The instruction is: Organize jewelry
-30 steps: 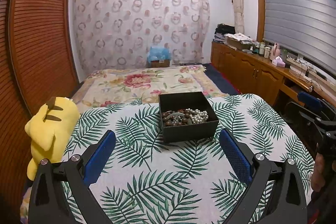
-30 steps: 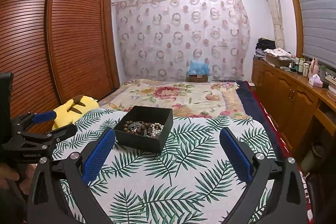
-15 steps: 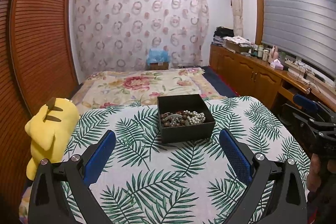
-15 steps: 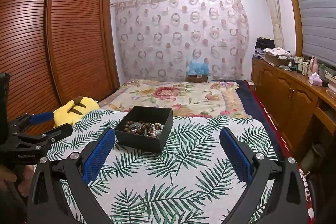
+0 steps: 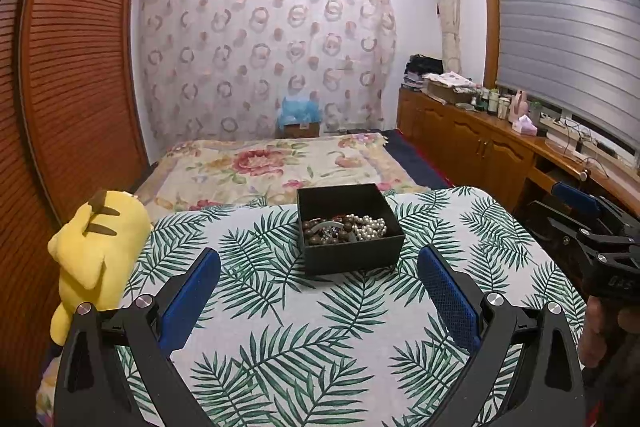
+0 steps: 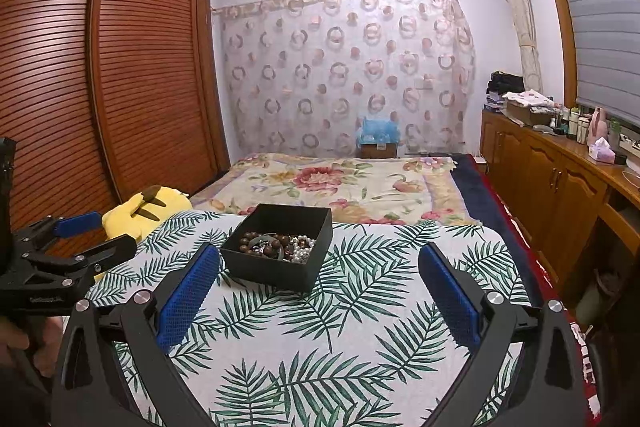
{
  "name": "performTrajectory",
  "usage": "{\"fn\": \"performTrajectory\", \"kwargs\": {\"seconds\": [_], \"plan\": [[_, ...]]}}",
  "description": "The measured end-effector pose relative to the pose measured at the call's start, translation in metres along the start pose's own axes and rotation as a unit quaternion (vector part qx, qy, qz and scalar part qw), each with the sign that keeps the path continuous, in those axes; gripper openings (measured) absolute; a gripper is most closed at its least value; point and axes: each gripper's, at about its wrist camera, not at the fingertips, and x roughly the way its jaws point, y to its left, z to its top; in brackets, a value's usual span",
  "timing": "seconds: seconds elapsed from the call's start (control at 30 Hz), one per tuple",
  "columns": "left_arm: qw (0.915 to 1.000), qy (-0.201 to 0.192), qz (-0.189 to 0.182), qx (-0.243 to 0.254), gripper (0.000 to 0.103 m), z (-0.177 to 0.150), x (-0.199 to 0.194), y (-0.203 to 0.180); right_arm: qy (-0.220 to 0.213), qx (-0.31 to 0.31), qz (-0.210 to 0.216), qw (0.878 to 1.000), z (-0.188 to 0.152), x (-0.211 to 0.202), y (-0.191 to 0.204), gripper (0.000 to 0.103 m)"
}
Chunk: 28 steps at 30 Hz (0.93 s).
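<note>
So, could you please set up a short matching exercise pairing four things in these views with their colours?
Things:
1. box
2. plush toy
3. left gripper pads
4. pearl string

Colours:
a. white
b. blue
c. black
d. yellow

Pairs: 1-c, 2-d, 3-b, 4-a
</note>
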Motion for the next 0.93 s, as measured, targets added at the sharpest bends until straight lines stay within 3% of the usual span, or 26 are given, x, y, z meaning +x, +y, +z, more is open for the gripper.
{"fn": "performTrajectory", "kwargs": {"seconds": [0.93], "plan": [[1.0000,-0.005,0.001,-0.001,0.095,0.0026,-0.0078,-0.0015,-0.002,0.002,0.001,1.000,-0.0002,-0.0011,-0.0011,0.100]]}}
